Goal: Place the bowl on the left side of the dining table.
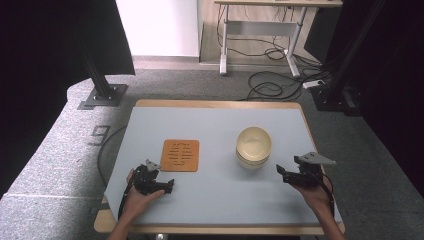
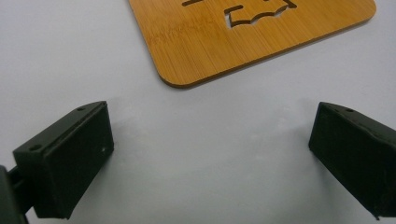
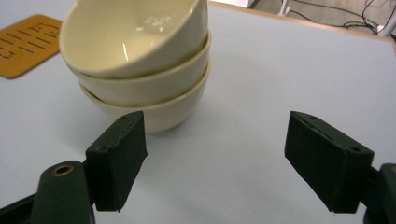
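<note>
A: Left of frame first. What's on the counter (image 1: 215,195)?

B: Pale grey-blue top, wood edging. Left of centre in the high view lies a flat square bamboo trivet (image 1: 180,155), rounded corners, slot cut-outs through its middle. In the left gripper view its near corner sits at the top of the frame, flush on the surface.

A: And the left hand-held gripper (image 1: 170,187)?

B: Lower left of the high view, just below the trivet, held in the person's left hand (image 1: 137,197). Jaws spread wide, nothing between them but bare counter. Close to the trivet, not touching it.

A: Moving right?

B: Right of centre stands a stack of three cream bowls (image 1: 253,147), glossy, nested upright, the top one tilted slightly in the right gripper view. Well apart from the trivet.

A: Right hand-held gripper (image 1: 281,172)?

B: Lower right of the high view, held in the right hand (image 1: 315,192), grey plate on top, pointing toward the stack. Jaws wide apart, holding nothing. In the right gripper view the bottom bowl sits just beyond the left jaw; I cannot tell whether it touches.
</note>
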`<state>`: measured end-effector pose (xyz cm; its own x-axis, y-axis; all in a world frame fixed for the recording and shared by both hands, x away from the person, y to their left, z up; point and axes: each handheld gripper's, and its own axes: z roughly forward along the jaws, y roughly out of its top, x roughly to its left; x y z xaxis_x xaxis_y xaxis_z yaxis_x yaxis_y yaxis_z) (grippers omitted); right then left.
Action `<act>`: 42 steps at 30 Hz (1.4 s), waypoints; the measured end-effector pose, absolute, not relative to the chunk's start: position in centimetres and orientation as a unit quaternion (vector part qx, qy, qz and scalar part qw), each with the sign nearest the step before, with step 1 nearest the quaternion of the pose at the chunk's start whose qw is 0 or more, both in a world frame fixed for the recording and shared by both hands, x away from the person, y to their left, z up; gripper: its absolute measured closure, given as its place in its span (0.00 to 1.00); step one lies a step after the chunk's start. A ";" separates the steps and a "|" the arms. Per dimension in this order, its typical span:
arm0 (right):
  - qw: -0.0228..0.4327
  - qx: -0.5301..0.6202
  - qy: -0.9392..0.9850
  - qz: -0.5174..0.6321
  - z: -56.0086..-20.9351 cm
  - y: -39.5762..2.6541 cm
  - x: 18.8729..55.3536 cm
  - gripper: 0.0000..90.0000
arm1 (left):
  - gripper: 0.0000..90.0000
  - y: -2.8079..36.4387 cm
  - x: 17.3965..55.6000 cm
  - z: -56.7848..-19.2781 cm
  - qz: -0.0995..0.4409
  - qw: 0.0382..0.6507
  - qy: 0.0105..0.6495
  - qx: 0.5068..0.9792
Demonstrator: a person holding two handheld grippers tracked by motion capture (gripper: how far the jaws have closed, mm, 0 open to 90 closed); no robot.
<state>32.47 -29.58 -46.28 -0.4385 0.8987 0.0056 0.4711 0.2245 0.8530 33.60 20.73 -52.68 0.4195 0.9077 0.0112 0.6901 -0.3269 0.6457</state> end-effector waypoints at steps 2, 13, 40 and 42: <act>0.259 0.459 0.739 0.420 -45.9 -29.4 32.5 0.23 | 0.00 20.7 33.6 -52.7 0.190 0.287 0.504 0.792; 0.265 0.446 0.743 0.423 -44.5 -28.3 32.5 0.23 | 0.00 20.7 33.6 -52.7 0.191 0.288 0.504 0.791; 0.276 0.437 0.737 0.437 -42.4 -26.5 34.7 0.25 | 0.00 20.7 33.5 -52.7 0.191 0.289 0.504 0.791; 0.276 0.442 0.736 0.433 -42.5 -26.2 35.2 0.26 | 0.00 20.7 33.5 -52.7 0.191 0.289 0.504 0.791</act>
<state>35.23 -26.23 -42.50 -0.4576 0.8888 -0.0244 0.4111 0.2358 0.8806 33.54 20.72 -52.73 0.4181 0.9083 0.0118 0.6873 -0.3248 0.6497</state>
